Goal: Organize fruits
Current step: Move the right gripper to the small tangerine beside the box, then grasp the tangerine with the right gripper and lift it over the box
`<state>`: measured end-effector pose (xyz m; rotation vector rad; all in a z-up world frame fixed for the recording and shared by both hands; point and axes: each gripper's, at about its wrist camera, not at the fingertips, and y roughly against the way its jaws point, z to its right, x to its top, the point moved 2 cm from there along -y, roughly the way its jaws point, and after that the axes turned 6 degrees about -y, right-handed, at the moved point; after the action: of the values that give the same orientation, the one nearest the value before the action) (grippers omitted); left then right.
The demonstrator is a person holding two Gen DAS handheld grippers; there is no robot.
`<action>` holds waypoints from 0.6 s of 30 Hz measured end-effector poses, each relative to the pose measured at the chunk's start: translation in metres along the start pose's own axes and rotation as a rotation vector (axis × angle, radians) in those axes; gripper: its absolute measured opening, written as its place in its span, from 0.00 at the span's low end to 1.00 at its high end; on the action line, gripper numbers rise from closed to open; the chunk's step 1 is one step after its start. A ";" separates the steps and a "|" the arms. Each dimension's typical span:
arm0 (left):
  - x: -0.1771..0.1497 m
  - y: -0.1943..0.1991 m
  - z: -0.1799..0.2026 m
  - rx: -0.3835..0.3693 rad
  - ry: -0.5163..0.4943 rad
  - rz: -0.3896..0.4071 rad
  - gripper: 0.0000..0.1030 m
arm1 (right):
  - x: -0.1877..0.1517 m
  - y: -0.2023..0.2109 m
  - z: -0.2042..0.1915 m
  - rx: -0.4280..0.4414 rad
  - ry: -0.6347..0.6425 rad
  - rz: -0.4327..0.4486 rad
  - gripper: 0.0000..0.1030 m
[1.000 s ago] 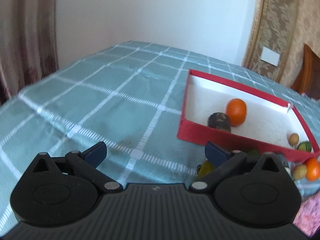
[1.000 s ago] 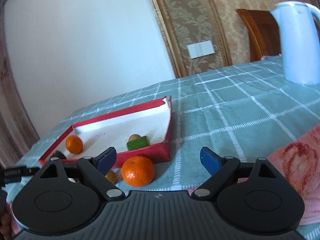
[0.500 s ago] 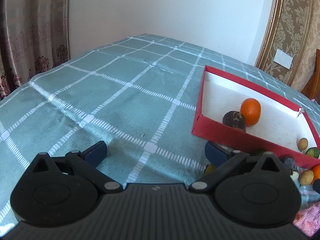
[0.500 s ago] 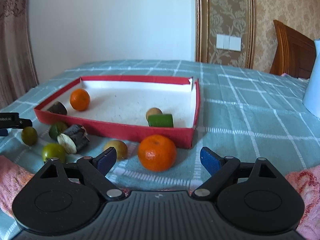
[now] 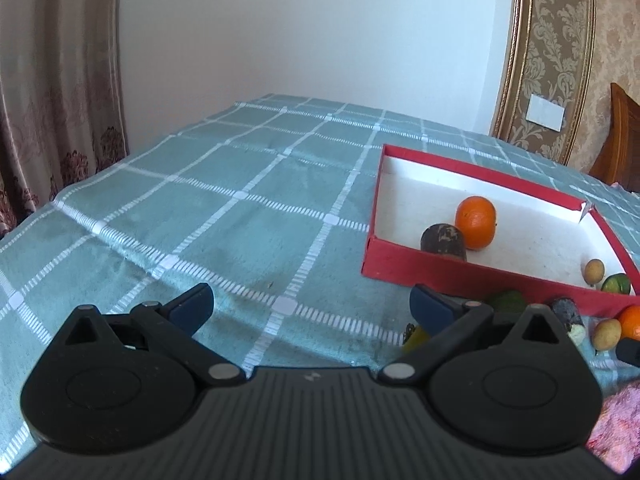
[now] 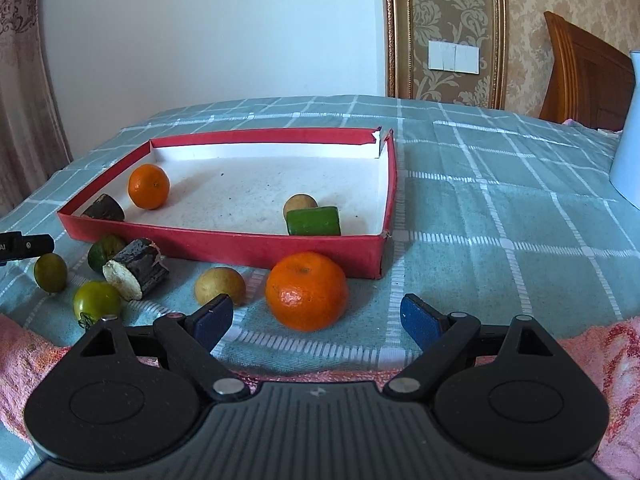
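Note:
A red box [image 6: 248, 246] with a white floor holds an orange [image 6: 148, 186], a dark stub [image 6: 104, 208], a small tan fruit [image 6: 299, 205] and a green piece [image 6: 314, 221]. In front of it lie a large orange [image 6: 307, 290], a tan fruit [image 6: 219, 285], a dark cut log [image 6: 136, 269], a green tomato [image 6: 96, 303] and two green fruits [image 6: 50, 272]. My right gripper [image 6: 316, 318] is open and empty, just short of the large orange. My left gripper [image 5: 312, 306] is open and empty over bare cloth, left of the box [image 5: 460, 268].
A teal checked cloth [image 5: 224, 216] covers the table. A pink towel [image 6: 600, 352] lies under the right gripper. A white kettle [image 6: 628, 140] stands at the right. A wooden chair [image 6: 584, 76] and curtains [image 5: 52, 92] border the table.
The right gripper has swung left and dropped to face the box and the loose fruit. The left gripper has tilted up slightly. Both stayed open.

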<state>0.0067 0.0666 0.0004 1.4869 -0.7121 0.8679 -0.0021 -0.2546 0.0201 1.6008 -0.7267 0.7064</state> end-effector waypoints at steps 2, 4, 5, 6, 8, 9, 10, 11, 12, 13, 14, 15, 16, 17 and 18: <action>0.000 0.000 0.000 -0.006 0.001 0.001 1.00 | 0.000 -0.002 -0.002 0.010 0.010 -0.005 0.89; 0.000 0.000 -0.001 -0.012 0.006 -0.002 1.00 | 0.001 -0.003 -0.004 0.015 0.017 -0.008 0.88; 0.000 0.000 -0.001 -0.018 0.008 0.000 1.00 | 0.001 -0.003 -0.004 0.019 0.017 -0.009 0.88; 0.000 0.001 -0.002 -0.027 0.009 0.006 1.00 | 0.001 -0.003 -0.004 0.021 0.017 -0.011 0.88; -0.001 0.002 -0.002 -0.036 0.009 0.015 1.00 | 0.001 -0.004 -0.004 0.029 0.013 -0.014 0.87; -0.001 0.002 -0.002 -0.037 0.008 0.018 1.00 | 0.001 -0.003 -0.003 0.031 0.011 -0.012 0.86; -0.001 0.002 -0.001 -0.039 0.006 0.020 1.00 | 0.001 -0.004 -0.003 0.028 0.007 -0.011 0.81; -0.001 0.003 -0.001 -0.041 0.004 0.021 1.00 | 0.001 -0.004 -0.002 0.024 0.005 -0.014 0.73; 0.000 0.003 -0.001 -0.041 0.001 0.022 1.00 | 0.001 -0.005 -0.002 0.023 0.005 -0.015 0.68; 0.000 0.003 0.000 -0.041 0.000 0.024 1.00 | 0.001 -0.004 -0.003 0.021 0.006 -0.011 0.63; -0.001 0.003 0.000 -0.042 -0.001 0.025 1.00 | 0.001 -0.005 -0.003 0.018 0.007 -0.009 0.60; 0.000 0.003 0.000 -0.042 -0.001 0.026 1.00 | 0.001 -0.005 -0.003 0.016 0.009 -0.009 0.59; 0.000 0.003 0.000 -0.041 0.000 0.026 1.00 | 0.001 -0.005 -0.004 0.013 0.014 -0.008 0.57; -0.001 0.003 0.000 -0.042 0.000 0.026 1.00 | 0.001 -0.005 -0.005 0.009 0.019 -0.006 0.51; -0.001 0.003 0.000 -0.042 0.000 0.026 1.00 | 0.001 -0.005 -0.005 0.005 0.022 -0.003 0.48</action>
<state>0.0041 0.0662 0.0013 1.4427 -0.7472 0.8678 0.0021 -0.2489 0.0182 1.5964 -0.7067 0.7231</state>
